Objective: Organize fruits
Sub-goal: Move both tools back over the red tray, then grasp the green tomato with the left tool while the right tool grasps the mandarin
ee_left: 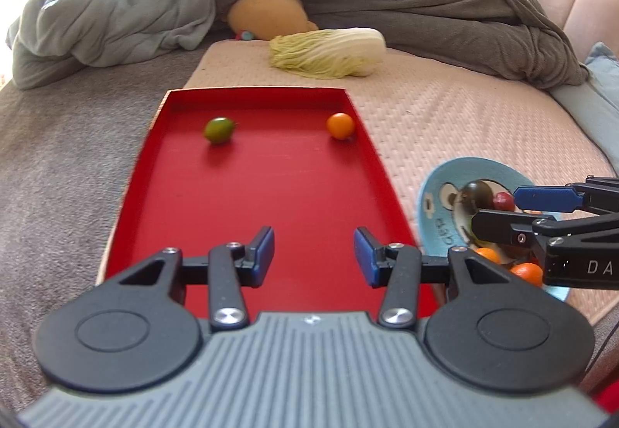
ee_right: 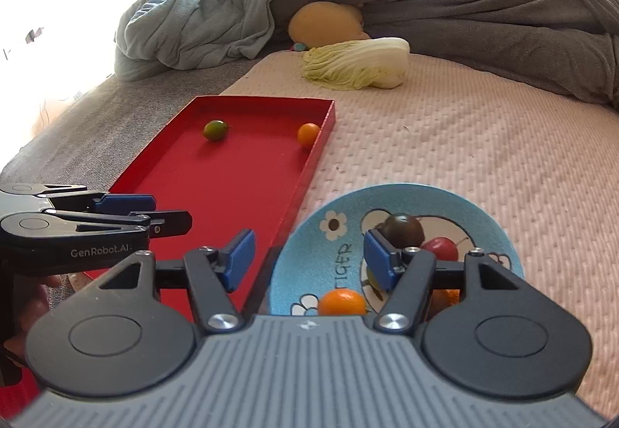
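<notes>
With fingers wide and empty, the right gripper (ee_right: 309,260) should lower squarely over the orange tomato (ee_right: 342,302) at lower centre, not disturbing the blue plate (ee_right: 301,234).

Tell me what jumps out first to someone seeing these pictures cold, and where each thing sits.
The bright red tray on the bed grabs the eye first, with a green tomato and an orange tomato near its far end. Right of it sits a blue cartoon plate holding more small fruits, with the open right gripper above it. Farther back lies a pale napa cabbage before a rumpled grey duvet.
</notes>
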The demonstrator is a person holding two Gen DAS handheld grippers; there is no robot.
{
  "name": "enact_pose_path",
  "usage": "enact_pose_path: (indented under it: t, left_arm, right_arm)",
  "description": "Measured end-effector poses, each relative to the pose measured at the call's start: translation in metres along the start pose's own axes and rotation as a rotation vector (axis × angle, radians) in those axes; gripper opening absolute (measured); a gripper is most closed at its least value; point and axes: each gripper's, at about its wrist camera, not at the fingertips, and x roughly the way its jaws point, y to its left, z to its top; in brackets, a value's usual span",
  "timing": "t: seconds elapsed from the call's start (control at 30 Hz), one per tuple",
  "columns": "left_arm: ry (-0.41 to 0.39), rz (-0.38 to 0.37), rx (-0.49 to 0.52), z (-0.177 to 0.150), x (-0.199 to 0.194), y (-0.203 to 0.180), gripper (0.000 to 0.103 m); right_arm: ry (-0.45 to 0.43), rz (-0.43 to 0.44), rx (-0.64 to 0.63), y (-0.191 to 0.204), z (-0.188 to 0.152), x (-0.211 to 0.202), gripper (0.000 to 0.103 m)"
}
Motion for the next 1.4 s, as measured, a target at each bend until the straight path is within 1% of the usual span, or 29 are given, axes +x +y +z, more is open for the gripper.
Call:
enact_pose_path:
  t: [0.2, 0.4, 0.43, 0.57, 0.67, 0.77, 0.97, 1.03, 1.13, 1.17, 1.2, 1.3, 1.4]
  left_arm:
    - [0.001, 0.025, -0.042, 0.001, 0.005, 0.032, 0.048]
    - [0.0, 0.04, -0.05, 0.022, 0.024, 0.057, 0.048]
    - [0.001, 0.039, -0.052, 0.027, 0.028, 0.06, 0.048]
    - [0.003, 0.036, -0.053, 0.045, 0.049, 0.07, 0.048]
    - [0.01, 0.03, -0.047, 0.056, 0.065, 0.075, 0.048]
    - [0.025, 0.039, -0.029, 0.065, 0.087, 0.077, 0.048]
    - [0.066, 0.048, -0.031, 0.077, 0.133, 0.08, 0.048]
    - [0.071, 0.055, -0.024, 0.081, 0.143, 0.08, 0.048]
    - [0.06, 0.075, -0.015, 0.083, 0.151, 0.082, 0.045]
    - [0.054, 0.081, -0.01, 0.083, 0.152, 0.082, 0.034]
    - [0.052, 0.079, -0.009, 0.083, 0.153, 0.082, 0.031]
    - [0.041, 0.06, -0.021, 0.08, 0.15, 0.084, 0.031]
    - [0.041, 0.051, -0.035, 0.076, 0.143, 0.084, 0.03]
  right_arm:
    - [-0.005, 0.024, -0.021, 0.024, 0.013, 0.023, 0.068]
    - [-0.003, 0.051, -0.021, 0.039, 0.027, 0.051, 0.068]
    - [0.001, 0.052, -0.022, 0.04, 0.03, 0.056, 0.068]
    - [0.029, 0.068, -0.012, 0.041, 0.039, 0.081, 0.06]
    - [0.034, 0.065, -0.017, 0.043, 0.045, 0.098, 0.059]
    - [0.03, 0.075, -0.007, 0.042, 0.048, 0.107, 0.059]
    - [0.039, 0.086, 0.006, 0.036, 0.051, 0.126, 0.059]
    - [0.041, 0.09, 0.004, 0.036, 0.052, 0.134, 0.059]
    - [0.03, 0.09, 0.0, 0.038, 0.054, 0.143, 0.059]
    - [0.024, 0.087, -0.004, 0.039, 0.054, 0.145, 0.059]
    - [0.018, 0.082, -0.011, 0.041, 0.055, 0.147, 0.059]
    - [-0.006, 0.059, -0.034, 0.044, 0.06, 0.15, 0.055]
    - [-0.026, 0.029, -0.037, 0.041, 0.068, 0.154, 0.054]
